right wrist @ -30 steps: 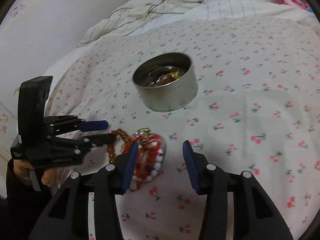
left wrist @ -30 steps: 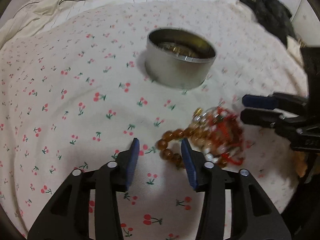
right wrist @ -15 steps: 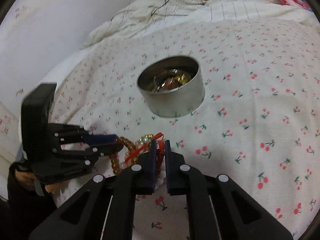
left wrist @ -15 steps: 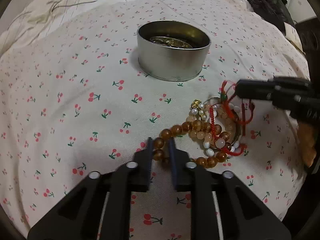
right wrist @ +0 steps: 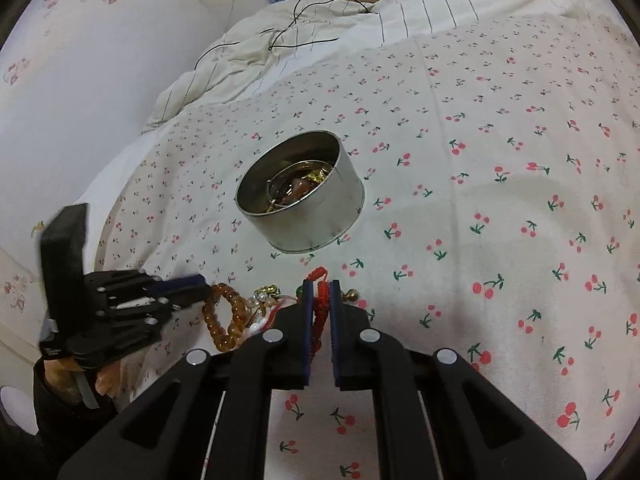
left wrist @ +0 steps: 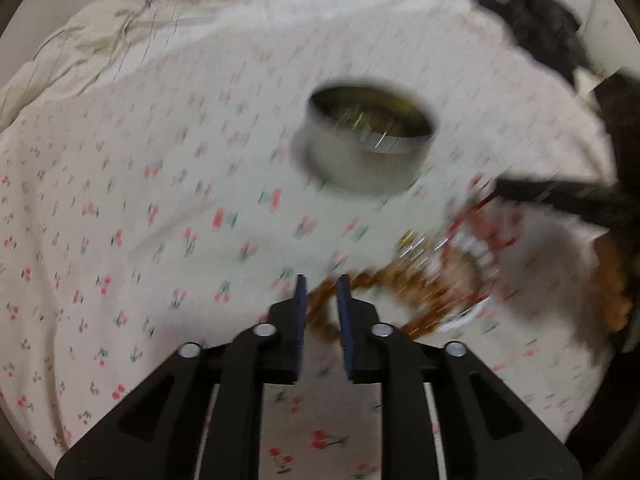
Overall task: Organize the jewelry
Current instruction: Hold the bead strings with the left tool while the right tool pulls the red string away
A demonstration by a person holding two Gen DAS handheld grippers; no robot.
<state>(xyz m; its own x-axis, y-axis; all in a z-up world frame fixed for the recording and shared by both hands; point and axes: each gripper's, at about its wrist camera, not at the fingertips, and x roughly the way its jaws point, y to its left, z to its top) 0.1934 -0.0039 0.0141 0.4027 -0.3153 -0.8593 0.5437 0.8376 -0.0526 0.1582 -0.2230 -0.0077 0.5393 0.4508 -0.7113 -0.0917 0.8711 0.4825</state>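
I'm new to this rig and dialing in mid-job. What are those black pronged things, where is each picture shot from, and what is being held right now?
No robot here: a person holds a two-finger gripper in each hand, with a fisheye camera on each looking along its fingers. One picture comes from the left gripper, the other from the right gripper. On the cherry-print bedsheet stands a round metal tin with jewelry in it. Nearer lies a tangle of bracelets. The left gripper is shut on the amber bead bracelet; the right is shut on the red cord bracelet. The left view is motion-blurred.
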